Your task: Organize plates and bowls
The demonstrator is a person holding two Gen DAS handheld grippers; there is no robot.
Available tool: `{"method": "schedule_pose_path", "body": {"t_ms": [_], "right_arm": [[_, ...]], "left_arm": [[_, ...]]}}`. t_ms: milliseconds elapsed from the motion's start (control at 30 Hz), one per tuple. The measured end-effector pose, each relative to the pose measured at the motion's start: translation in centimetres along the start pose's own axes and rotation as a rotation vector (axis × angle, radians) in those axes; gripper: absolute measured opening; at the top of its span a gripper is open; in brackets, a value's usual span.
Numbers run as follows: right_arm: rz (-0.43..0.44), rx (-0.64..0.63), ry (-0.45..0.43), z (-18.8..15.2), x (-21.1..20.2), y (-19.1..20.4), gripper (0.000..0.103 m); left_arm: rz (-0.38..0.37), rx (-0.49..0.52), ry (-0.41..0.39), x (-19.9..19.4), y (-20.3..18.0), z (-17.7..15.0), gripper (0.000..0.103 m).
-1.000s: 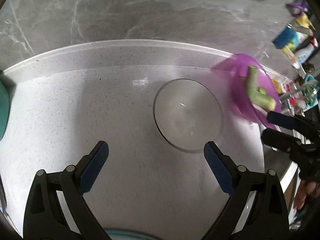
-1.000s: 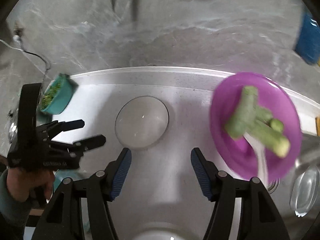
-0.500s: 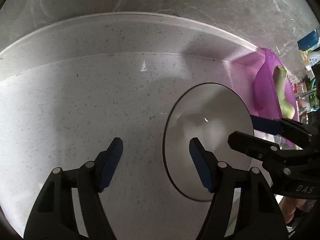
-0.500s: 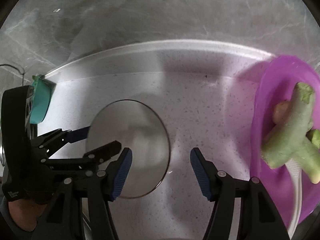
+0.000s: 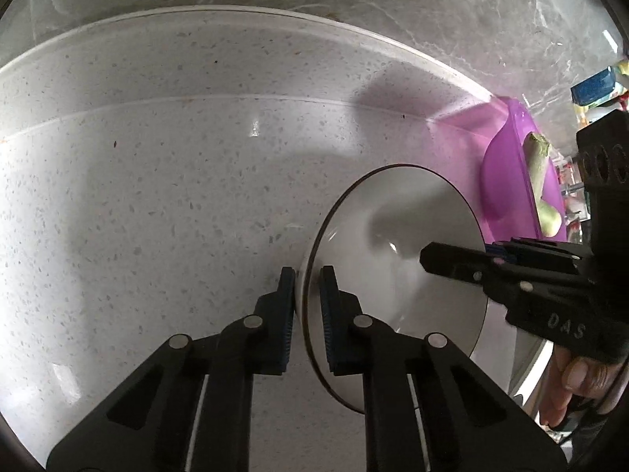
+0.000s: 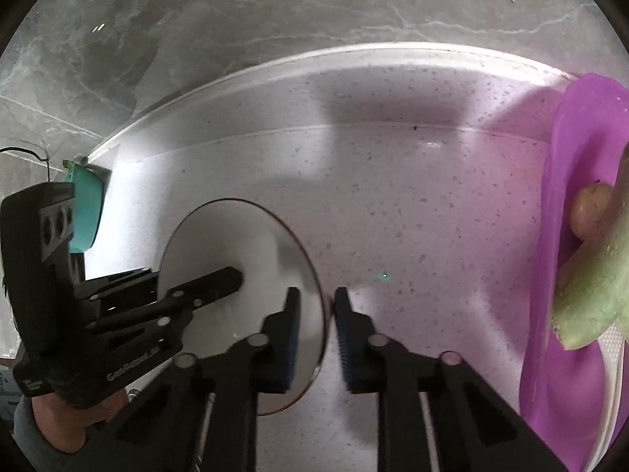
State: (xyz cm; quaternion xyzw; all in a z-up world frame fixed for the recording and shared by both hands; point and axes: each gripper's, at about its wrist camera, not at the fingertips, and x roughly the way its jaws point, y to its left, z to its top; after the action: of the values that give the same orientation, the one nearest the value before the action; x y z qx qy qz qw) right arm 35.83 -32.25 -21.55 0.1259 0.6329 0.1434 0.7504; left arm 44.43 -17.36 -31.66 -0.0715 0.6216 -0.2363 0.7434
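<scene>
A clear glass plate rests on the white speckled counter. My left gripper is shut on the plate's left rim, one pad on each side of the glass. My right gripper is shut on the opposite rim. Each gripper shows in the other's view: the right gripper reaches over the plate from the right, and the left gripper from the left. A purple plate with green vegetable pieces sits to the right.
A teal bowl stands at the counter's left end, behind the left gripper's body. The counter's raised back edge meets a grey marble wall. Colourful packages crowd the far right. A person's hand holds the right gripper.
Both grippers have come down onto the glass plate, and their jaws have gone from wide apart to shut on its opposite rims. The plate now fills more of both views.
</scene>
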Motion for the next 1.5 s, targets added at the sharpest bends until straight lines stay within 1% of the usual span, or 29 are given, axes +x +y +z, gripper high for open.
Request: {"method": "schedule_pose_path", "body": {"t_ms": [100, 167, 367, 533, 733, 867, 967, 1267, 1400, 1500], "right_arm": [[0.017, 0.006, 0.0, -0.1, 0.0, -0.5, 0.011], [0.015, 0.0, -0.001, -0.3, 0.1, -0.2, 0.011], [0.021, -0.016, -0.015, -0.5, -0.2, 0.8, 0.01], [0.028, -0.02, -0.036, -1.2, -1.7, 1.3, 0.01], [0.021, -0.034, -0.064, -3.1, -4.8, 1.3, 0.01], [0.034, -0.023, -0.074, -5.3, -6.9, 0.4, 0.01], [0.033, -0.011, -0.075, -7.6, -8.6, -0.6, 0.011], [0.046, 0.036, -0.053, -14.6, -12.1, -3.2, 0.014], [0.059, 0.054, -0.045, -16.9, -13.2, -4.3, 0.014], [0.065, 0.06, -0.036, -18.6, -13.8, -4.9, 0.014]], "left_arm": [[-0.021, -0.002, 0.001, -0.2, 0.6, -0.2, 0.01], [-0.015, -0.001, 0.002, -0.3, 0.7, -0.3, 0.01], [-0.007, -0.01, -0.008, -2.6, 0.9, -1.0, 0.009], [-0.014, -0.004, -0.002, -4.2, -0.2, -1.8, 0.009], [-0.019, 0.029, -0.015, -6.9, -3.0, -3.4, 0.009], [-0.032, 0.053, -0.013, -8.4, -5.2, -5.2, 0.009], [-0.044, 0.069, -0.001, -9.1, -6.9, -6.7, 0.009], [-0.092, 0.1, 0.078, -9.5, -12.3, -13.2, 0.009], [-0.109, 0.11, 0.096, -10.1, -14.0, -15.6, 0.009], [-0.105, 0.128, 0.101, -10.5, -15.3, -18.1, 0.009]]}}
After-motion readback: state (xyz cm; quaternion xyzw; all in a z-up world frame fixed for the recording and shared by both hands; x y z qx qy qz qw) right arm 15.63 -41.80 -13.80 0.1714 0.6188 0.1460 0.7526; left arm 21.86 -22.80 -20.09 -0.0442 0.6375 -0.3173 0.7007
